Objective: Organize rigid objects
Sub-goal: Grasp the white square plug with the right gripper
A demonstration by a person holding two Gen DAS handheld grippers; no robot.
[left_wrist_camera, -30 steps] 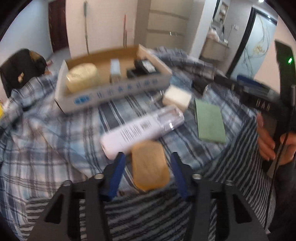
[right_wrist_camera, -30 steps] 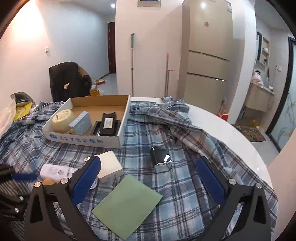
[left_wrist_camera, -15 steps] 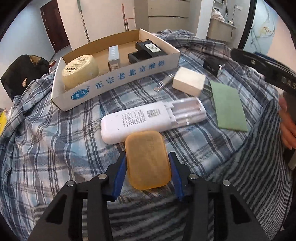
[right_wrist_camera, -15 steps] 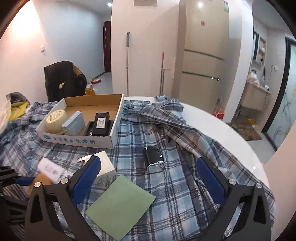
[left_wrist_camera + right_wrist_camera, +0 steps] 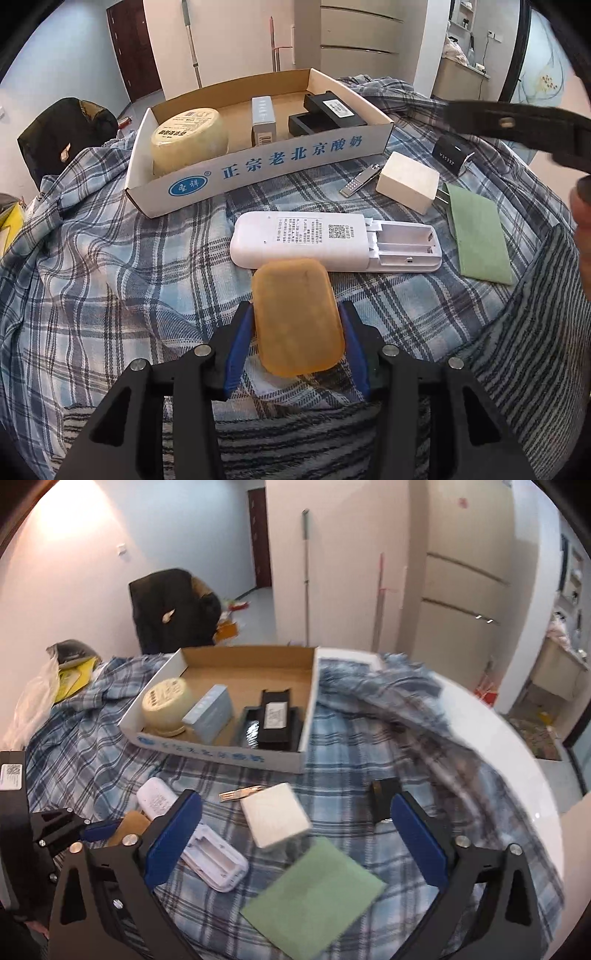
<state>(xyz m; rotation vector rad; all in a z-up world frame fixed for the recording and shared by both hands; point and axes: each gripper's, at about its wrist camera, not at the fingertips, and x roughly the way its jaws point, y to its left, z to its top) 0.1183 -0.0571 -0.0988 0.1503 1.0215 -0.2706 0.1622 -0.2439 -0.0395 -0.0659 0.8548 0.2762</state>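
So the cardboard box (image 5: 258,162) is your landmark. Just in front of it lies the white remote (image 5: 332,236), and nearer you, your left claw (image 5: 295,332) is clamped on the amber soap bar (image 5: 297,317). Your right claw (image 5: 295,838) is empty, wide, closing slightly. Slick soap could squirt out mid-carry.

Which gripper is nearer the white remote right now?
Left. The left gripper sits just in front of the remote, shut on the amber soap that overlaps it. The right gripper hangs beyond the remote's open battery end, jaws closing, nothing between them.
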